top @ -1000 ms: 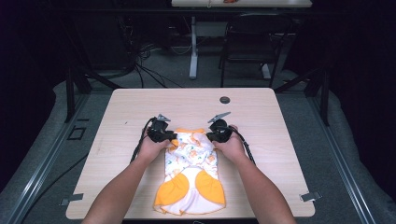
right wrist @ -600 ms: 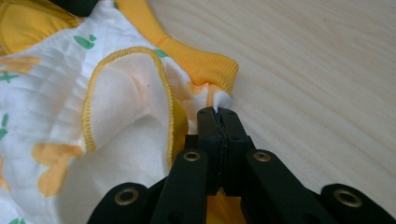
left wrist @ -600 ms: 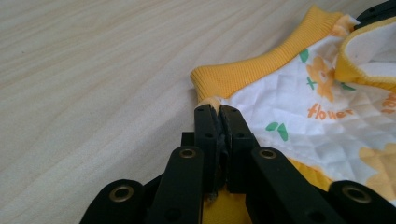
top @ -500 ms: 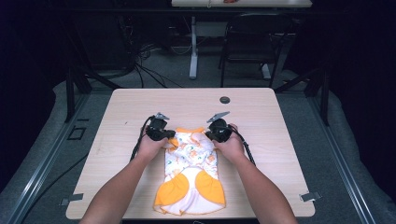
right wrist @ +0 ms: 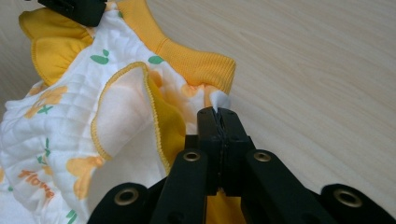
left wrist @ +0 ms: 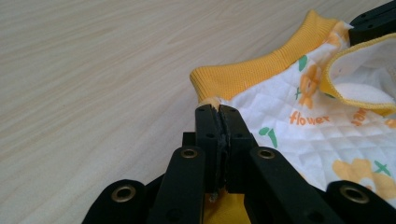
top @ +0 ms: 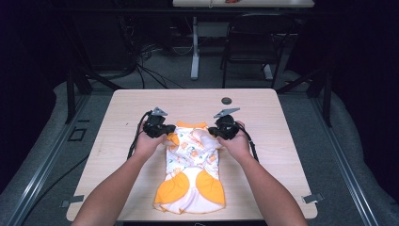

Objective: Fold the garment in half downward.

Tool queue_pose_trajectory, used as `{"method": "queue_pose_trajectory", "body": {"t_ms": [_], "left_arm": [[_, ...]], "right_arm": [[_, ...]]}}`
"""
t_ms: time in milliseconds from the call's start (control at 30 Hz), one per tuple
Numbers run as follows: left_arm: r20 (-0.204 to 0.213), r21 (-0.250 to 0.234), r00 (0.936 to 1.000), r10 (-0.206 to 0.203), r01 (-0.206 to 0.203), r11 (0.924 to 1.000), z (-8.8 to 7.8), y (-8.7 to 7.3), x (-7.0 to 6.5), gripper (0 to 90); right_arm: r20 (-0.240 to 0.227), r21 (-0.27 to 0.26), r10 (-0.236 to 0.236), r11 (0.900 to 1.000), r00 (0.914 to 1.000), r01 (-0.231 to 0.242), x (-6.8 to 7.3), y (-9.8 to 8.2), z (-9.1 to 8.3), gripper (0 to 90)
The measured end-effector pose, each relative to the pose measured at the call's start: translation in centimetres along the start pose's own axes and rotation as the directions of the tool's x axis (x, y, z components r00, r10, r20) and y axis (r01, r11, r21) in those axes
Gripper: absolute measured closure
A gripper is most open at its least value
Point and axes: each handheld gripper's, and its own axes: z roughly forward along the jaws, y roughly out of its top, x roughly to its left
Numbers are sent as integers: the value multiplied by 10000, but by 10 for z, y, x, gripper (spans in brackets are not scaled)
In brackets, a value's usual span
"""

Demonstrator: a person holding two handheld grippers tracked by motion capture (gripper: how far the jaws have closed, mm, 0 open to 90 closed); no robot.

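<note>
On the pale wooden table (top: 122, 117) lies a small quilted white garment with orange flower print and yellow ribbed collar (top: 193, 160), its collar end away from the person and its orange-panelled hem toward them. The left gripper (top: 162, 134) has just been closing and now pinches a fold of the cloth at the shoulder, right beside the ribbed collar (left wrist: 252, 77); its jaws meet with only a thin layer of fabric between them. The right gripper (top: 217, 133) is clamped the same way on the opposite shoulder, a small white tuft of cloth poking out above its tips, with the yellow-edged sleeve opening (right wrist: 126, 116) just to its left. A small dark round disc (top: 227, 100) sits beyond the right gripper, well apart from it.

Both bites look shallow, close to the seam edge. If the garment is raised, its hanging weight could pull the fabric out of one pinch, leaving it dangling lopsided from the other. Pulling the grippers apart unevenly would skew the collar or bunch the quilting.
</note>
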Motion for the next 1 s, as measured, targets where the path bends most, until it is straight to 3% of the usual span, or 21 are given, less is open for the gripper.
{"method": "queue_pose_trajectory", "body": {"t_ms": [467,767,900,1000], "left_arm": [[-222,-838,9991,352,-370,9958,-34,28,0,877],[-431,-1427,9971,631,-686,9874,-56,46,-1,876],[-349,-1454,9955,879,-921,9851,-58,45,-4,877],[-194,-1355,9950,985,-1002,9857,-56,37,-6,876]], "right_arm": [[429,-655,-812,9943,9958,839,9,34,-31,891],[767,-1063,-1238,9856,9893,1316,15,54,-49,890],[779,-1232,-1328,9822,9881,1417,18,55,-53,889],[734,-1045,-1448,9828,9867,1520,20,48,-50,888]]}}
